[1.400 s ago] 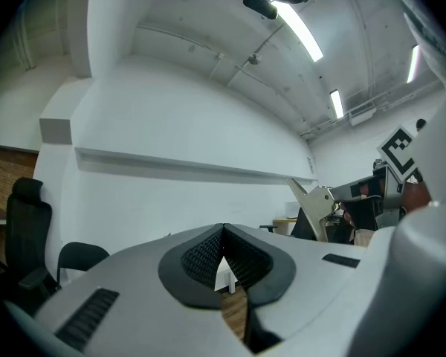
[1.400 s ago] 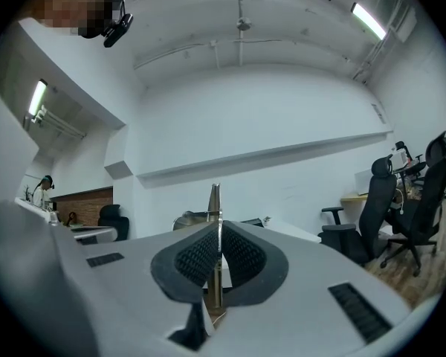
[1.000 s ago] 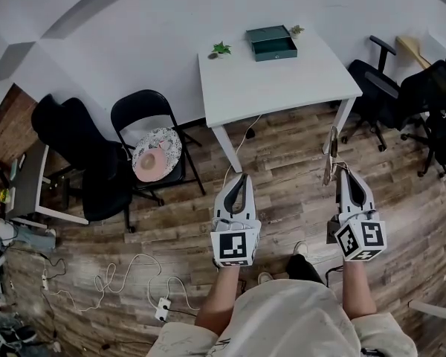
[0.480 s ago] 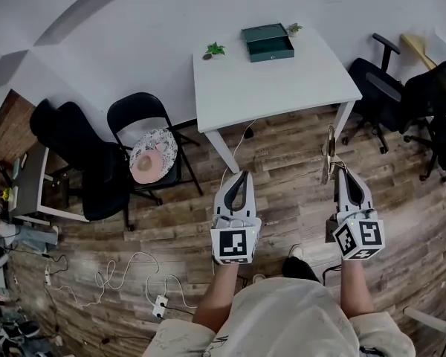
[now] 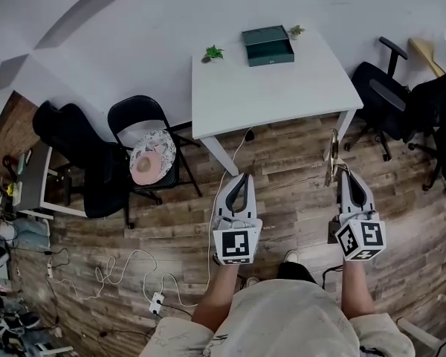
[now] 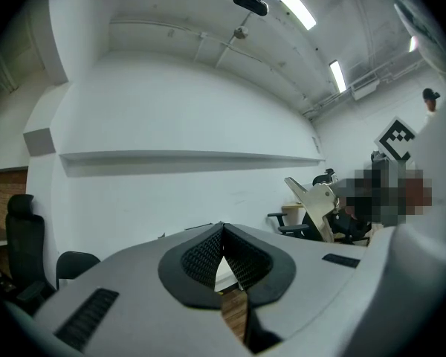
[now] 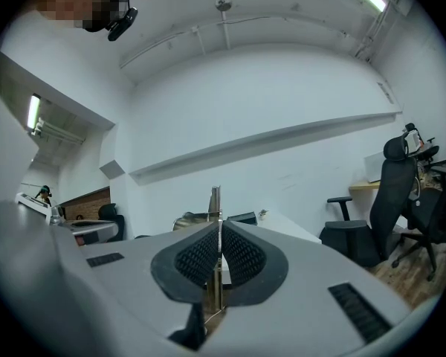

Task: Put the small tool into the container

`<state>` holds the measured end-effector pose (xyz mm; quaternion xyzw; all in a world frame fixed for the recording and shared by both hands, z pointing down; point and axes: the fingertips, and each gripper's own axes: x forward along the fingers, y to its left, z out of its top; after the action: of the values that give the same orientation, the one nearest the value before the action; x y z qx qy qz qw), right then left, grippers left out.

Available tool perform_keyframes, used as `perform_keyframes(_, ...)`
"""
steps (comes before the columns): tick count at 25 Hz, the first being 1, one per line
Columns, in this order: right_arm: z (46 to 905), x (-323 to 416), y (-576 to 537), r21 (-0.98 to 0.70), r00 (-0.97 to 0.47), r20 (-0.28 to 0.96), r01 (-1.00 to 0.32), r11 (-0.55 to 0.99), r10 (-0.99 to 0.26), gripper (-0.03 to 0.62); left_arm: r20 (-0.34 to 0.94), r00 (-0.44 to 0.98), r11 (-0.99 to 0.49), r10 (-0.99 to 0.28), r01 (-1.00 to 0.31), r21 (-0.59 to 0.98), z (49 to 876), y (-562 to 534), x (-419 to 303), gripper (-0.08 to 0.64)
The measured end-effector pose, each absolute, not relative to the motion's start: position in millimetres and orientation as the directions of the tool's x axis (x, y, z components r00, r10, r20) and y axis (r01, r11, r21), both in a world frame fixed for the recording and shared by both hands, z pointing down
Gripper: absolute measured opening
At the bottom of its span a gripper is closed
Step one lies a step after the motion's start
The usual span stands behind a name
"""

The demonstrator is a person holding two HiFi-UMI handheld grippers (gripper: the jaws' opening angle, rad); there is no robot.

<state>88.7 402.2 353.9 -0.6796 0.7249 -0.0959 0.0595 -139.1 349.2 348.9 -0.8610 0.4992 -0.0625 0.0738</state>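
Note:
The dark green container sits with its lid down at the far edge of the white table, well ahead of both grippers. My right gripper is held over the wooden floor, shut on the small tool, a thin brass-coloured metal strip that sticks out past the jaw tips. In the right gripper view the tool stands straight up between the pads of the right gripper, with the container behind it. My left gripper is shut with nothing in it, and in the left gripper view its tips meet.
Two small plants flank the container. A folding chair with a patterned cushion stands left of the table beside a black chair. Black office chairs stand at the right. Cables and a power strip lie on the floor.
The view has shifted a little, and the table now sits slightly further left in the picture. Both grippers hold the same pose, the right one still shut on the tool.

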Motion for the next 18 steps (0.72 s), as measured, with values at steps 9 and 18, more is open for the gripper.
perform_keyframes(9,360.4,137.1,385.2,-0.250,-0.073,0.043,-0.966,0.060,-0.996,0.017,0.054,0.482,-0.483,-0.875,-0.856,-0.182,352.9,333.2,-98.6,0.006)
perform_keyframes(18,368.1,166.6,388.6,-0.283,-0.063,0.038,-0.958,0.049,-0.997,0.017,0.063,0.476,-0.478,-0.877,-0.854,-0.204,353.8,334.8,-75.8,0.005)
